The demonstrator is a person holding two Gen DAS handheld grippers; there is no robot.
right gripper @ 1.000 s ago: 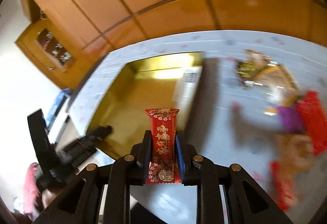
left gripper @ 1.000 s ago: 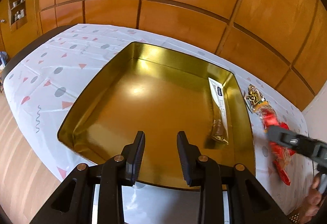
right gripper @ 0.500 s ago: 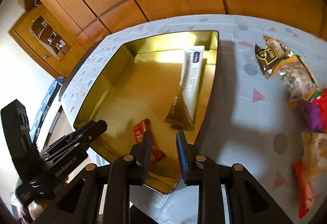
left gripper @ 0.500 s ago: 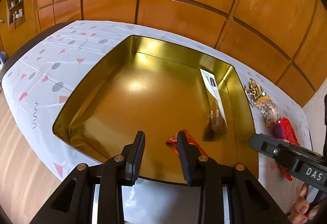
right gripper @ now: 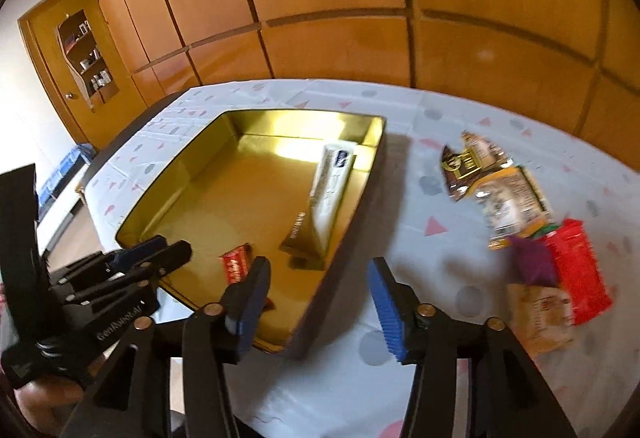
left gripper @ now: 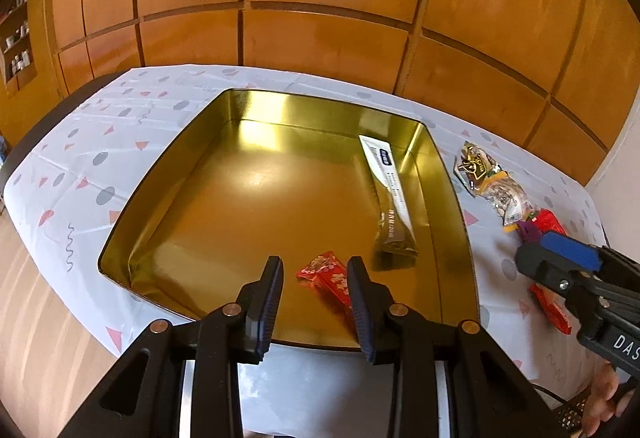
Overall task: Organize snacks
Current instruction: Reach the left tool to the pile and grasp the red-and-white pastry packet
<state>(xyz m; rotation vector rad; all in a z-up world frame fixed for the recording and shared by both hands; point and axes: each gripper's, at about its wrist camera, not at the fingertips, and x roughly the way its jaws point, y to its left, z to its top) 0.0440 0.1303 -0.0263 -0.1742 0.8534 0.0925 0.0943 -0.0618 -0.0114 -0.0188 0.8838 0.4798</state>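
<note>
Jaws of our right gripper [right gripper: 320, 302] have just been opening and now stand spread with nothing between them — the red snack packet [right gripper: 237, 267] they carried a second ago lies on the floor of the gold tin [right gripper: 360, 174], near its front wall at about 6 o'clock. Seen from the left wrist, that same red packet [left gripper: 328, 278] sits just ahead of our left gripper [left gripper: 314, 302], whose jaws are partly apart and empty, hovering over the tin's near rim [left gripper: 460, 198]. A long white-and-gold sachet [left gripper: 390, 198] already rests along the tin's right wall, at about 3 o'clock.

So the drop is done: we count two snacks in the tin. We judge the task only partly finished, since more snacks wait on the tabletop [right gripper: 420, 198] well apart from the tin, out at 3 o'clock from it — a brown-and-gold bag [right gripper: 468, 166], a clear nut packet [right gripper: 508, 202], a purple wrapper [right gripper: 532, 262], a red bag [right gripper: 580, 270] and a beige packet [right gripper: 536, 318]. Our right gripper is free to go for one of these next.
</note>
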